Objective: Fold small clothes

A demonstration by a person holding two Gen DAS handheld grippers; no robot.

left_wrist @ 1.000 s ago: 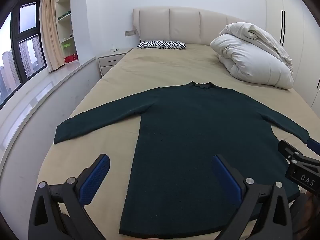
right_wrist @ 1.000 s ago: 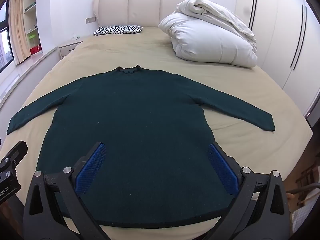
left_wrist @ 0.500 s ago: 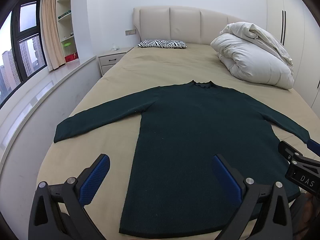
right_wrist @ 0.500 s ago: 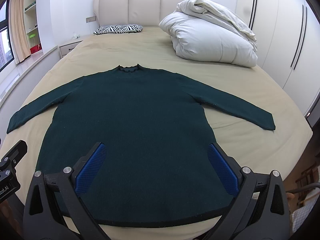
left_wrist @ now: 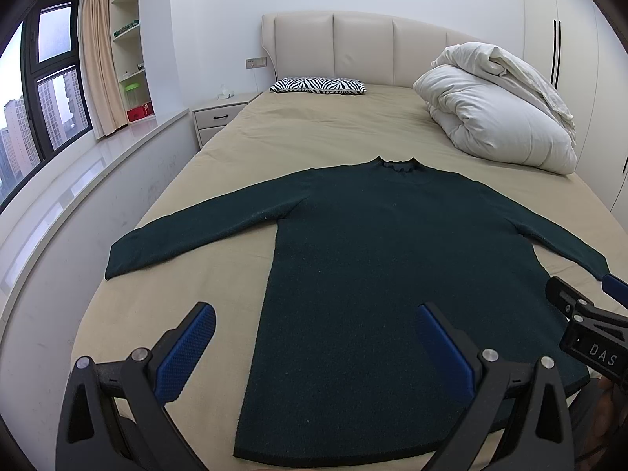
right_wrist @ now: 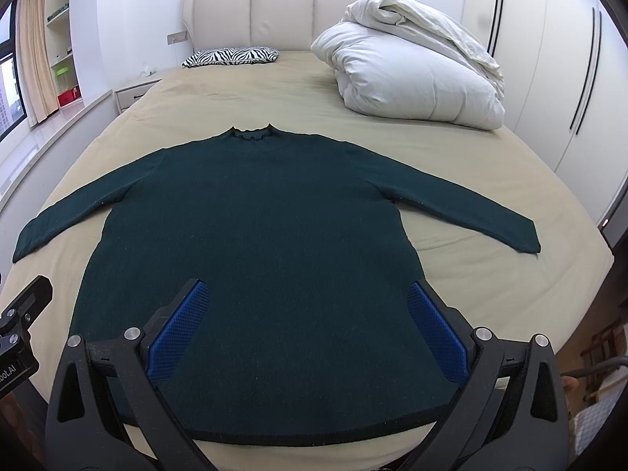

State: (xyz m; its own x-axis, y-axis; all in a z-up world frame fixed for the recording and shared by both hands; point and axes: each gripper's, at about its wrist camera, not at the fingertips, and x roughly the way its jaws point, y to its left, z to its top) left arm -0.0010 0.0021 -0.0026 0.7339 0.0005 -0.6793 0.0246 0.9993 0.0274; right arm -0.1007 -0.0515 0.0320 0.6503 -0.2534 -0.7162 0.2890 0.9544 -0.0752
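- A dark green long-sleeved sweater lies flat on the bed, face up or down I cannot tell, with its ruffled collar toward the headboard and its hem at the foot edge.
- Both sleeves are spread out to the sides, angling down toward the foot of the bed; the cuffs rest on the beige sheet.
- The left gripper hangs above the hem end of the sweater, near its left side, jaws spread wide and holding nothing.
- The right gripper hangs above the hem near the right side seam, its 2 blue-padded fingers also wide apart and empty.
- Neither gripper touches the cloth, as far as I can see.
- A rolled white duvet sits on the right side of the bed, well apart from the sweater.
- A zebra-print pillow lies against the headboard.
- A nightstand stands beside the bed, near the window.
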